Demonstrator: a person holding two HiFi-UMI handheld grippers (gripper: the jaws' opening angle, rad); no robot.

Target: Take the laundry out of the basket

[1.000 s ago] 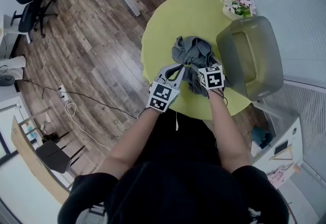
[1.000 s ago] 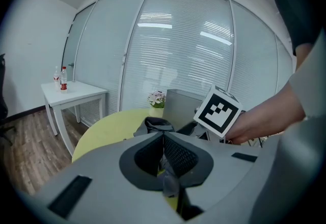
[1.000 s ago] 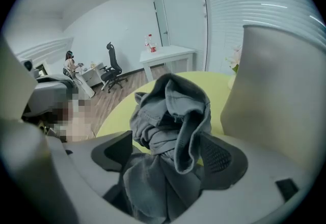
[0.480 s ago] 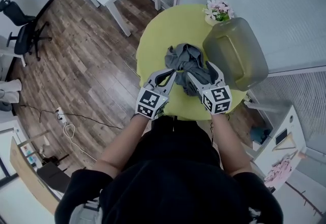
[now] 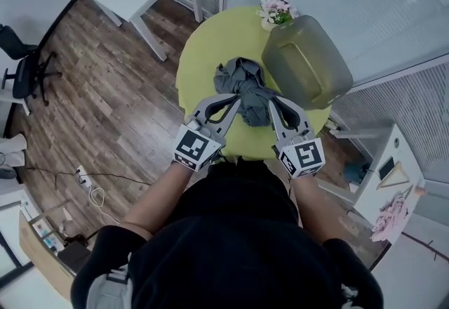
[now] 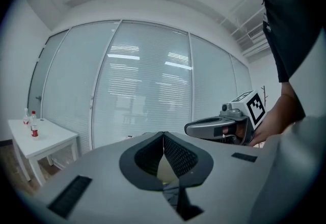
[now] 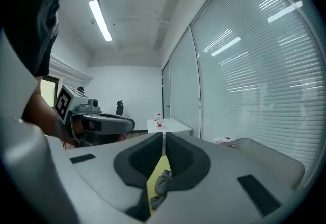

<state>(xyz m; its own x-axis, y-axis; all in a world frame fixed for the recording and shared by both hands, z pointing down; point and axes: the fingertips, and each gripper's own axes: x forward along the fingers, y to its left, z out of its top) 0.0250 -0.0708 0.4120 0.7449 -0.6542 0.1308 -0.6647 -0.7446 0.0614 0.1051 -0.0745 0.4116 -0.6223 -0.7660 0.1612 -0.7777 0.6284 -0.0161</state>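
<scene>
On the round table (image 5: 200,48), a gray laundry heap (image 5: 242,83) stretches from centre toward the near edge, beside an empty basket (image 5: 309,69). Left tongs (image 5: 235,99) closed, empty; right tongs (image 5: 272,100) just closed, empty.

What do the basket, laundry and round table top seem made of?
Basket: seemingly smooth translucent grey plastic; its walls let light through. Laundry: soft matte grey fabric, crumpled into folds. Table top: smooth matte yellow-green, perhaps laminate or paint.
</scene>
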